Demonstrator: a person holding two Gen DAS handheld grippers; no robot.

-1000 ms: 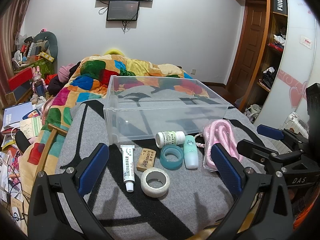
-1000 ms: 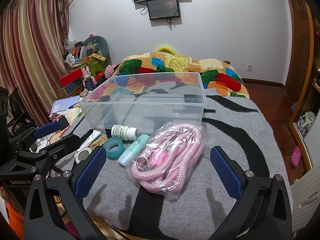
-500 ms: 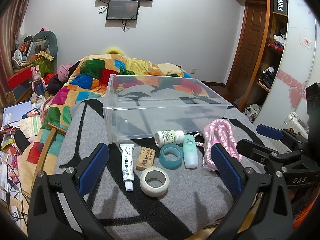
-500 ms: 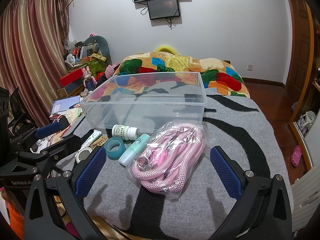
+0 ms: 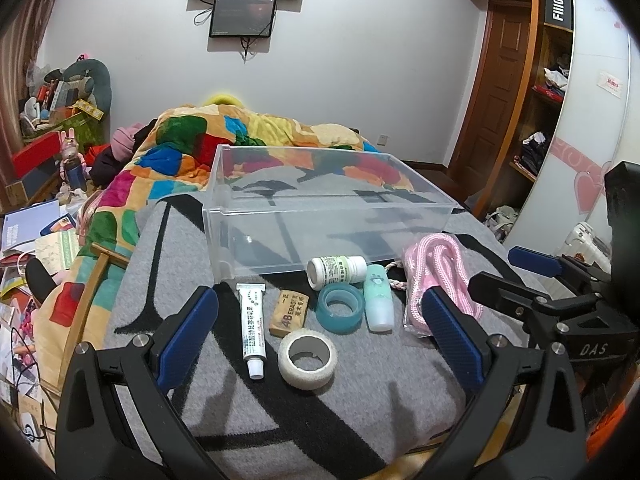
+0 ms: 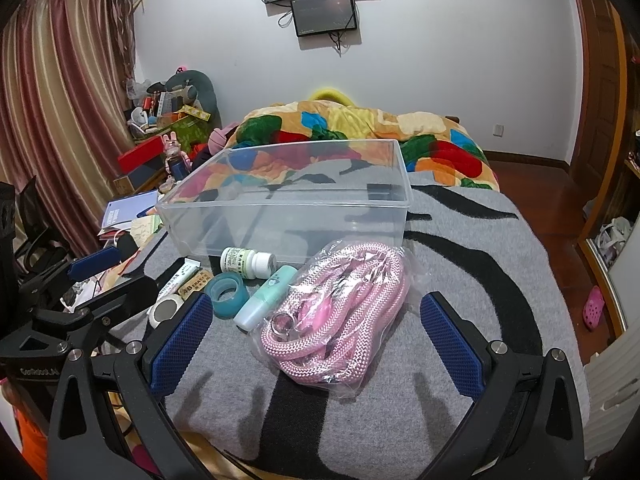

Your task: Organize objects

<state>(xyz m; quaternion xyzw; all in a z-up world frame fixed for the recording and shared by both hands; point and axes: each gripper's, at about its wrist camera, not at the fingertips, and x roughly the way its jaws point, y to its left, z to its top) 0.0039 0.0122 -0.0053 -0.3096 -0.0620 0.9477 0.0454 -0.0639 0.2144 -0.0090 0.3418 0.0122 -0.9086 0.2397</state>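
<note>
An empty clear plastic bin (image 5: pixel 240 216) (image 6: pixel 402 216) stands on the grey-and-black blanket. In front of it lie a white ointment tube (image 5: pixel 252 330), a tan eraser block (image 5: pixel 289 313), a white tape roll (image 5: pixel 307 358) (image 6: pixel 165 310), a teal tape roll (image 5: pixel 340 308) (image 6: pixel 227 294), a white pill bottle (image 5: pixel 337 272) (image 6: pixel 247 262), a mint bottle (image 5: pixel 378 302) (image 6: pixel 266 296) and a bagged pink rope (image 5: pixel 436 268) (image 6: pixel 340 312). My left gripper (image 5: pixel 320 340) is open and empty above the small items. My right gripper (image 6: pixel 316 340) is open and empty around the rope bag.
A colourful quilt (image 5: pixel 192 148) lies behind the bin. Cluttered boxes, books and toys (image 5: pixel 44 200) fill the floor at left. A wooden door and shelves (image 5: pixel 532 100) stand at right. The bed's front edge is just below the grippers.
Both grippers have drifted only slightly; the objects sit marginally lower left in the left view. Nothing was taken hold of or moved.
</note>
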